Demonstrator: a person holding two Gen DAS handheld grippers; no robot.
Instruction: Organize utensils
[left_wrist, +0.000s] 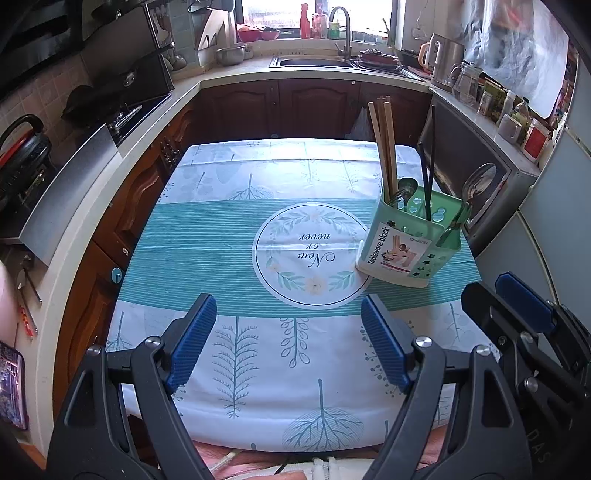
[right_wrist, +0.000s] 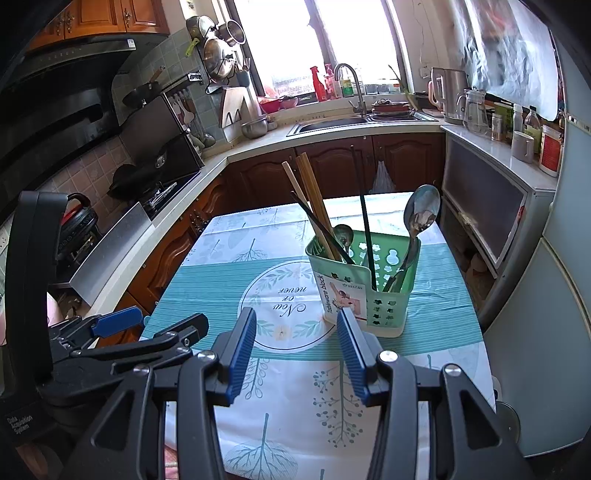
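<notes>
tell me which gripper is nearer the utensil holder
Right. The right gripper sits just in front of the holder; the left gripper is farther off to its left. Both open, empty.

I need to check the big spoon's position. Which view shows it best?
The right wrist view: the large metal spoon stands bowl-up in the green utensil holder, near centre. In the left wrist view it is smaller, against a dark cabinet.

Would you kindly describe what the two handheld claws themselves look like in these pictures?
Both match: the left claw and right claw have matte black plastic linkage arms with triangular cut-outs, joined by round silver pivot bolts. Each finger ends in a blue ribbed pad. In the right wrist view, the left unit's black body carries small white lettering reading "Data Acquisition System". No cables or sleeves show clearly.
</notes>
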